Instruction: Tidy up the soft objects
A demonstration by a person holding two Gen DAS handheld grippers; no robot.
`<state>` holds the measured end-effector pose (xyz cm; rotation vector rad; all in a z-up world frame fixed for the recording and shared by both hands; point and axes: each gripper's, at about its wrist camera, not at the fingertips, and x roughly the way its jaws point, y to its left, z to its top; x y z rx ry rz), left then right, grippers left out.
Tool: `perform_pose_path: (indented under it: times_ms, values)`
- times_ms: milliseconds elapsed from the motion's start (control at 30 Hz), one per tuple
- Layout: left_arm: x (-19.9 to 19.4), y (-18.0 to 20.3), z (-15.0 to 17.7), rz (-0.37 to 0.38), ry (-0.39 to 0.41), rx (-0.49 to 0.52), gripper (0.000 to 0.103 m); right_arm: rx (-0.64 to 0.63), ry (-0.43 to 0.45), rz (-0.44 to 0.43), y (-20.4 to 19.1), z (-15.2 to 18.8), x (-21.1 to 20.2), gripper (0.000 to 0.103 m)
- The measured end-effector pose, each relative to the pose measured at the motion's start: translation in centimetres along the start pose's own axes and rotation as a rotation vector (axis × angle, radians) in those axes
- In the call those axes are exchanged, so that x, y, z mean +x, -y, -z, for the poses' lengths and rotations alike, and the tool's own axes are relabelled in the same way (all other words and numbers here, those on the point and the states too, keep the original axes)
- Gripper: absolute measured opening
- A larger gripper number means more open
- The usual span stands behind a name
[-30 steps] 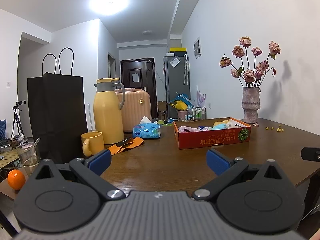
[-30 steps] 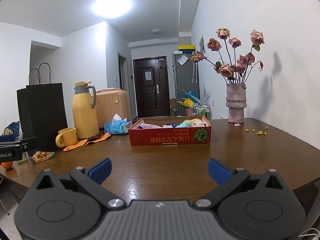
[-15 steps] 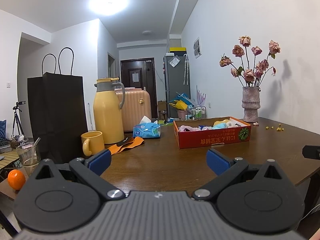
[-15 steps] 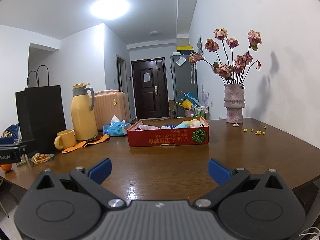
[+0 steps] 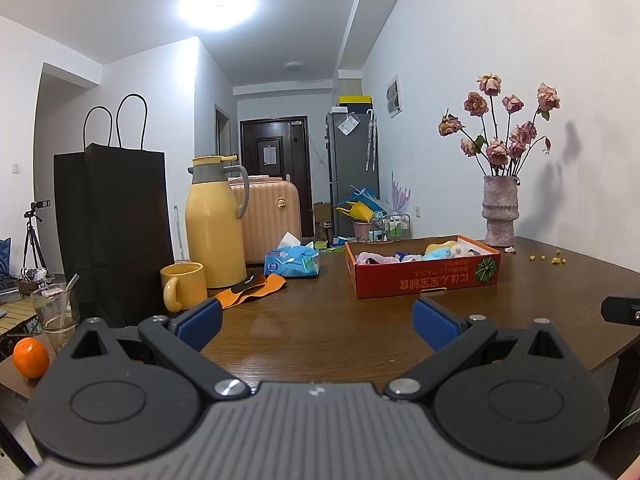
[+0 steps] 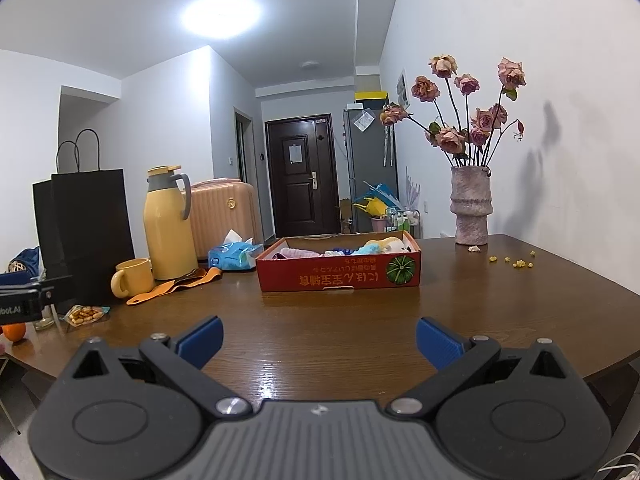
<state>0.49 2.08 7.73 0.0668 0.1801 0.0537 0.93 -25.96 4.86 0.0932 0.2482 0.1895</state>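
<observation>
Both jaws are wide and hold nothing; your left gripper point(image 5: 316, 322) and right gripper point(image 6: 319, 340) face the box point(image 6: 340, 276) at 12 o'clock on the tabletop point(image 6: 340, 332).

Red box point(image 6: 340, 278) with green pumpkin print holds pink, blue, seemingly yellow soft items point(image 6: 376, 246).

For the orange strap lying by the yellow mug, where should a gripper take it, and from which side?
Probably the free end of the orange strap nearest the table edge, from above with the left gripper: it lies flat and limp, and mug and flask crowd its far side.
</observation>
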Motion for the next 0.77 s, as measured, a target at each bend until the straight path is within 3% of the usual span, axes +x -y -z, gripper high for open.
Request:
perform_pose_path:
  times_ms: [767]
  values:
    - [-0.47, -0.03, -0.10, -0.005, 0.033, -0.022, 0.103, -0.018, 0.049, -0.007, -0.39, 0.18, -0.34, 0.103]
